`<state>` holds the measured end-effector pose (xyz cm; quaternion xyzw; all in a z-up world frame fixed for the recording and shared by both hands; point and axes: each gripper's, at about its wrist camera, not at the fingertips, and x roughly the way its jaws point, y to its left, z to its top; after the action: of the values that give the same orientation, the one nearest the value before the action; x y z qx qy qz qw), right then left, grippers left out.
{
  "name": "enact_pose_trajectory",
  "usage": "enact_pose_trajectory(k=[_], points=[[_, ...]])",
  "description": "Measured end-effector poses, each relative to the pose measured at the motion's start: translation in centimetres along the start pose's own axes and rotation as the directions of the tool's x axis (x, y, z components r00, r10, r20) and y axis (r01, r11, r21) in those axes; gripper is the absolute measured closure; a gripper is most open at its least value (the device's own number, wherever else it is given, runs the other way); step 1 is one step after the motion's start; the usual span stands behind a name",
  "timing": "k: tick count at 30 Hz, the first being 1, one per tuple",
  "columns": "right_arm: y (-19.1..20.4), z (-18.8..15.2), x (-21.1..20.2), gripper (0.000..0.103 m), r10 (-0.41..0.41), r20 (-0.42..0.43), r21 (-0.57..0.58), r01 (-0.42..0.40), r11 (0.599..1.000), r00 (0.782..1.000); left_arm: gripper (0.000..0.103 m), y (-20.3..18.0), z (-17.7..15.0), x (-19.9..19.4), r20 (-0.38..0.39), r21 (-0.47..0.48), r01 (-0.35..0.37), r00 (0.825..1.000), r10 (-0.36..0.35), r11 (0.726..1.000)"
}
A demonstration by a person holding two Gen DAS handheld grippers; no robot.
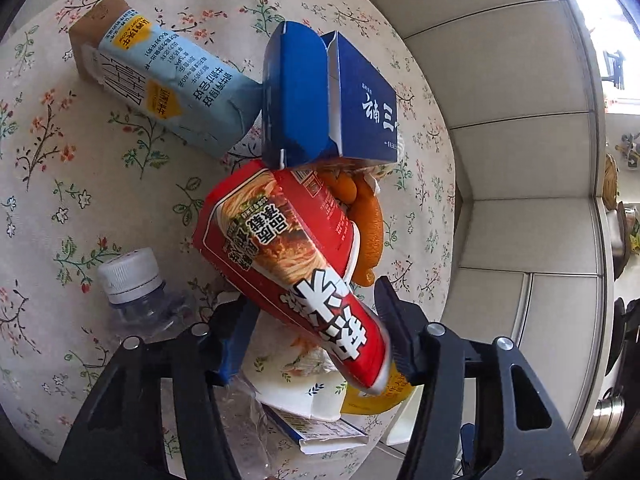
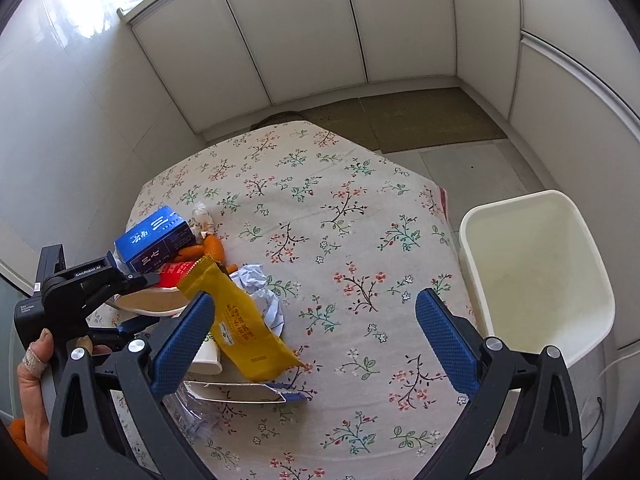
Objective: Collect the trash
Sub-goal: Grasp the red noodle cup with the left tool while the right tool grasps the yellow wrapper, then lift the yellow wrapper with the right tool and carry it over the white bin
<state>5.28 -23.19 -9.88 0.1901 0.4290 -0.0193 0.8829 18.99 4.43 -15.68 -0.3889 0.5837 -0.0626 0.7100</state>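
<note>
The step in hand is the pick-up: the left gripper (image 1: 316, 328) has its jaws closed on the red box (image 1: 288, 264), one pad on each side of its near end, at the bench (image 2: 360, 200) edge where the trash is heaped. The box slants up over a white cup (image 1: 296, 384), beside a blue box (image 1: 328, 96). Next, I judge, comes a lift clear of the heap and a carry to the bin (image 2: 536, 272) off the opposite edge. The right gripper (image 2: 316, 344) hovers with jaws wide and empty, a yellow wrapper (image 2: 244, 328) just beside one pad.
</note>
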Motion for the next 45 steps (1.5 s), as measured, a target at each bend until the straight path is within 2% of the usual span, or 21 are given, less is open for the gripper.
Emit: enact_pose_trajectory(k=[4, 6, 7, 11, 17, 23, 24, 25, 26, 27, 29, 31, 39, 41, 45], points=[[-0.5, 0.1, 1.2, 0.005, 0.029, -0.045, 0.024, -0.028, 0.999, 0.999, 0.059, -0.5, -0.2, -0.9, 0.014, 0.066, 0.015, 1.000, -0.016, 0.998], [-0.4, 0.2, 1.9, 0.005, 0.065, -0.071, 0.033, -0.063, 0.997, 0.995, 0.072, -0.7, -0.3, -1.8, 0.014, 0.103, 0.037, 0.999, -0.038, 0.994], [-0.3, 0.2, 2.3, 0.005, 0.078, -0.082, 0.030, -0.076, 0.997, 0.994, 0.074, -0.9, -0.5, -2.2, 0.009, 0.123, 0.050, 0.999, -0.052, 0.991], [1.5, 0.3, 4.2, 0.005, 0.101, -0.127, -0.056, -0.109, 0.992, 0.987, 0.075, -1.8, -1.4, -4.5, 0.015, 0.219, 0.071, 0.997, -0.077, 0.973], [2.7, -0.2, 7.3, 0.006, 0.125, -0.195, -0.107, -0.147, 0.983, 0.973, 0.075, -2.6, -1.9, -7.5, 0.105, 0.342, 0.025, 0.992, -0.065, 0.939], [4.6, -0.6, 7.7, 0.007, 0.152, -0.155, -0.210, -0.183, 0.960, 0.976, 0.075, -2.6, -1.4, -8.1, 0.156, 0.369, -0.005, 0.986, -0.056, 0.930], [5.0, -0.7, 7.9, 0.010, 0.155, -0.161, -0.229, -0.189, 0.955, 0.975, 0.075, -2.5, -1.3, -8.1, 0.157, 0.370, -0.008, 0.986, -0.054, 0.929], [5.3, -0.9, 8.3, 0.023, 0.154, -0.178, -0.242, -0.195, 0.950, 0.972, 0.075, -2.3, -1.2, -8.2, 0.157, 0.371, -0.009, 0.986, -0.053, 0.929], [5.6, -1.1, 8.6, 0.048, 0.155, -0.197, -0.249, -0.202, 0.947, 0.968, 0.075, -2.2, -1.2, -8.3, 0.157, 0.370, -0.009, 0.986, -0.053, 0.929], [5.8, -1.2, 9.1, 0.059, 0.155, -0.227, -0.253, -0.211, 0.944, 0.962, 0.075, -2.2, -1.2, -8.3, 0.157, 0.370, -0.008, 0.986, -0.054, 0.929], [5.9, -1.4, 9.4, 0.072, 0.147, -0.244, -0.253, -0.209, 0.945, 0.959, 0.075, -2.0, -1.1, -8.6, 0.160, 0.365, -0.007, 0.986, -0.055, 0.931], [5.9, -1.4, 9.0, 0.081, 0.152, -0.235, -0.248, -0.211, 0.945, 0.960, 0.075, -1.9, -1.0, -8.8, 0.164, 0.361, -0.005, 0.985, -0.058, 0.932], [5.4, -0.7, 6.3, 0.083, 0.190, -0.192, -0.215, -0.230, 0.949, 0.963, 0.075, -2.6, -1.4, -9.3, 0.188, 0.391, -0.011, 0.980, -0.069, 0.920], [5.4, -0.7, 6.0, 0.083, 0.208, -0.202, -0.212, -0.250, 0.945, 0.957, 0.075, -2.7, -1.4, -9.4, 0.193, 0.394, -0.011, 0.979, -0.071, 0.919], [5.6, -1.9, 7.2, 0.078, 0.166, -0.241, -0.236, -0.223, 0.946, 0.956, 0.075, -2.7, -1.4, -9.0, 0.186, 0.395, -0.015, 0.980, -0.063, 0.919]])
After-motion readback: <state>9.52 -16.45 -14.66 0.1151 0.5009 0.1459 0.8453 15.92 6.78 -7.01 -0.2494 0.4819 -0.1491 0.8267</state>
